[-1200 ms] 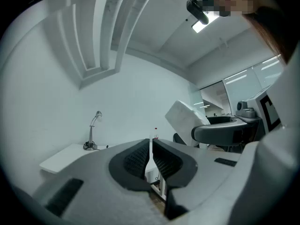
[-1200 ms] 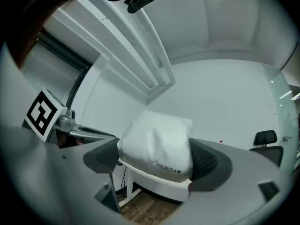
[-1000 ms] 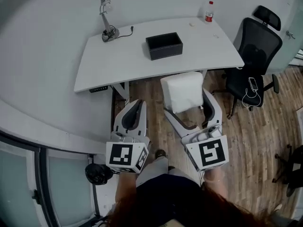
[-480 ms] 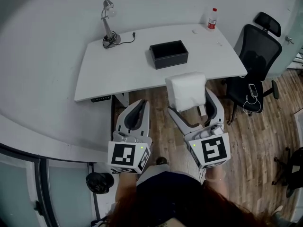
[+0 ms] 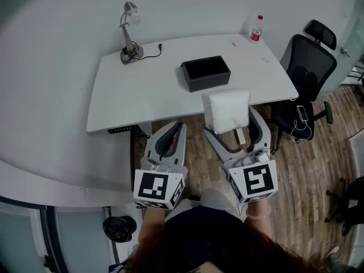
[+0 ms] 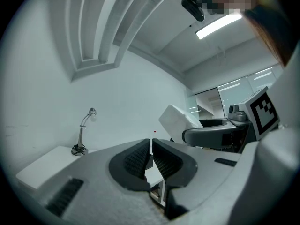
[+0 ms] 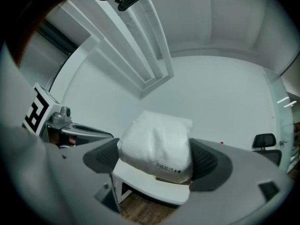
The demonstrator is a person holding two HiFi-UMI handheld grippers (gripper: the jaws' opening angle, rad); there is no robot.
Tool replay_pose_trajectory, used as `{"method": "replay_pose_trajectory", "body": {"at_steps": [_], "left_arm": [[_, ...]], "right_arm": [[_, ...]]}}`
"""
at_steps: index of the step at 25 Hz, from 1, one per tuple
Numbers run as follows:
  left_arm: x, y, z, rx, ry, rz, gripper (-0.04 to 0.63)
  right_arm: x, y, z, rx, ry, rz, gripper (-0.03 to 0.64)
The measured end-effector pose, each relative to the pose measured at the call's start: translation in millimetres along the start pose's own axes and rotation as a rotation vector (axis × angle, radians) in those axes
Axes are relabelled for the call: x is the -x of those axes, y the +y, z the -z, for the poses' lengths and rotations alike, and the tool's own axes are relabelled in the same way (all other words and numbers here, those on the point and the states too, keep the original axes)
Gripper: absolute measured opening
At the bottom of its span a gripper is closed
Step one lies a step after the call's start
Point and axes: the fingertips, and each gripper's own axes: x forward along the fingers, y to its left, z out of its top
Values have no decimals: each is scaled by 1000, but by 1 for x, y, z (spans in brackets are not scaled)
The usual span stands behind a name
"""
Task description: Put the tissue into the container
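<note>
Both grippers short of desk (image 5: pixel 142 90); right gripper (image 5: pixel 233 127) clamps tissue pack (image 5: pixel 226 108), left gripper (image 5: pixel 173 132) closed, seemingly empty. I must centre pack above box (image 5: pixel 206 73) before releasing.

White table (image 5: pixel 148 90) with black container (image 5: pixel 206 73), desk lamp (image 5: pixel 125 36), small bottle (image 5: pixel 257 29)

Smooth matt white surface (image 5: pixel 142 84); matt black container (image 5: pixel 206 73); tissue (image 5: pixel 226 110) in smooth white wrap; wood-plank floor (image 5: pixel 307 164).
</note>
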Motion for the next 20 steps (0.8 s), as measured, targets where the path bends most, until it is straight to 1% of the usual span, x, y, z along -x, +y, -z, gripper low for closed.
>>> {"method": "replay_pose_trajectory", "body": {"at_steps": [9, 15, 20], "left_arm": [[-32, 18, 14, 21, 21, 19, 41], [-65, 39, 17, 16, 14, -13, 41], [-98, 53, 18, 17, 18, -17, 41]], "right_arm": [[-37, -19, 16, 8, 34, 24, 446], [-70, -41, 29, 5, 42, 21, 446], [-102, -56, 37, 18, 54, 3, 446]]}}
